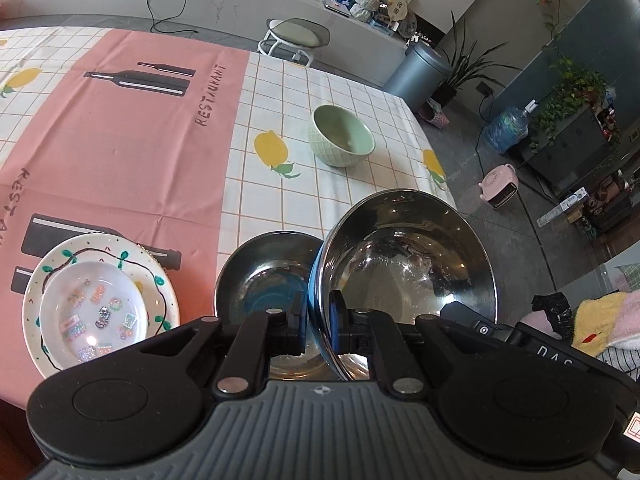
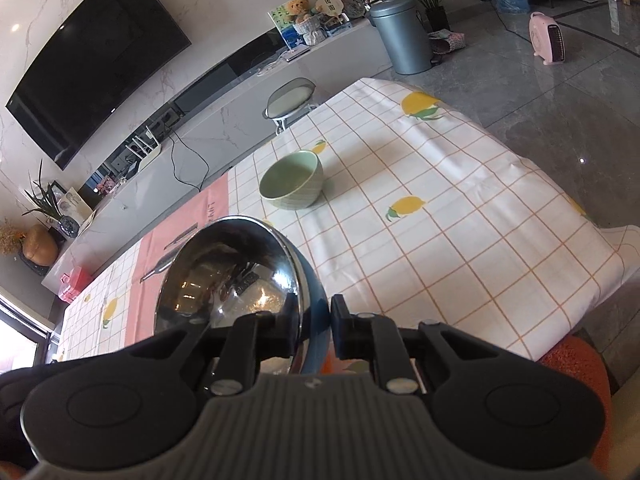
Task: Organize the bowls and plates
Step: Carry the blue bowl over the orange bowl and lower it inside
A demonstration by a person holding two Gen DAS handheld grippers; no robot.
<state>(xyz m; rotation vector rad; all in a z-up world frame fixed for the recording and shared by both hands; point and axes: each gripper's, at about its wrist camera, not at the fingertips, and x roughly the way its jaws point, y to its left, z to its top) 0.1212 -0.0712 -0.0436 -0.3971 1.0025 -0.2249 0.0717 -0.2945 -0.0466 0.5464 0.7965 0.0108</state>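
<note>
My left gripper [image 1: 319,322] is shut on the rim of a large steel bowl [image 1: 416,256] with a blue outside, held tilted above a smaller steel bowl [image 1: 264,276] on the table. My right gripper [image 2: 314,330] is shut on the other side of the same large steel bowl's rim [image 2: 228,272]. A green ceramic bowl [image 1: 342,136] stands further out on the cloth, and it also shows in the right wrist view [image 2: 292,184]. A small white bowl with stickers [image 1: 94,312] sits in a patterned plate [image 1: 44,276] at the left.
The table wears a checked lemon cloth [image 2: 420,220] with a pink panel [image 1: 120,140]. The table's right edge [image 1: 432,148] drops to a grey floor. A stool [image 1: 294,36] stands behind the far edge. An orange seat [image 2: 576,364] lies by the near corner.
</note>
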